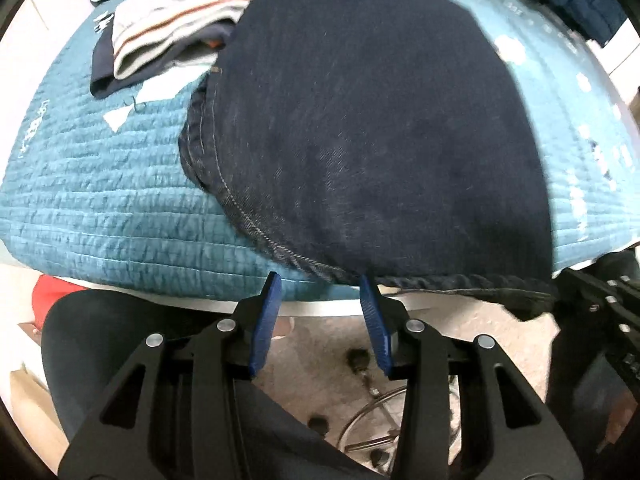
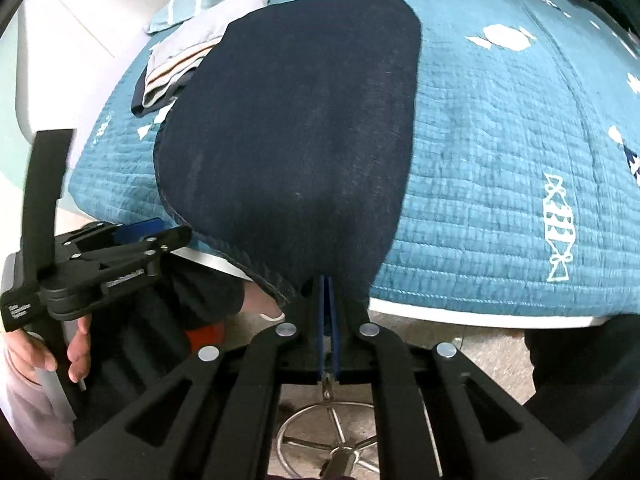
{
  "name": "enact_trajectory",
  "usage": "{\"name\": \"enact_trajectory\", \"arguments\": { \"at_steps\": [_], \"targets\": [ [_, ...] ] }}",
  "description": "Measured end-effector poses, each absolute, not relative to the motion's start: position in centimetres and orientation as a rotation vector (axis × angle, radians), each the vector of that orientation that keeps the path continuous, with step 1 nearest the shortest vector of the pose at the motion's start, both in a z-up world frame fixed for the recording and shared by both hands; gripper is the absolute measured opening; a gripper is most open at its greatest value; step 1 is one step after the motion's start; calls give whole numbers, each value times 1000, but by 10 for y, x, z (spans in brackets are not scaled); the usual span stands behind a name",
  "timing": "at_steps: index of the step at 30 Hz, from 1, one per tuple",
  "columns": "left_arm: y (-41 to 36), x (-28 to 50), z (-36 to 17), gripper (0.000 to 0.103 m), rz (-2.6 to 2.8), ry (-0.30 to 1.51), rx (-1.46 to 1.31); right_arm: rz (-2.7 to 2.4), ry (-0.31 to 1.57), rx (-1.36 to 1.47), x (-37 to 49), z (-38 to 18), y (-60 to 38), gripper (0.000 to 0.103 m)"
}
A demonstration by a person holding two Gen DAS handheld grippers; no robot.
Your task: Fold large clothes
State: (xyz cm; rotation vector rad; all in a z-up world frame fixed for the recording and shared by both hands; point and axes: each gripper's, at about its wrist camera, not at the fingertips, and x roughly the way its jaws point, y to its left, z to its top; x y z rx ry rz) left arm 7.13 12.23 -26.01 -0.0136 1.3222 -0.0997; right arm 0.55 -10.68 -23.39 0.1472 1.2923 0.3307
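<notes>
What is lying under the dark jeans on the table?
The dark jeans lie on a teal quilt, and their far left corner overlaps a folded striped garment. Whatever else they cover is hidden.

White lettering on the teal quilt [image 1: 100, 208], the left claw [image 2: 136, 232] and its black strap [image 2: 24, 308] is too blurred to read.
</notes>
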Motion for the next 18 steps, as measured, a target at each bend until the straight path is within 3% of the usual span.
{"name": "enact_trajectory", "arguments": {
  "at_steps": [2,4,7,13,18],
  "targets": [
    [126,67,-250,60,-121,1289,-27,332,1317,156,3,-233,-113,15],
    [131,65,-240,68,-128,1257,-28,345,1331,186,-1,-233,-118,37],
    [133,66,-229,82,-152,1211,-62,332,1306,187,-5,-227,-124,54],
    [145,94,-227,90,-126,1187,-70,339,1222,218,6,-208,-141,80],
    [162,136,-229,90,-132,1184,-132,310,1171,268,34,-201,-162,87]
  ]
}}
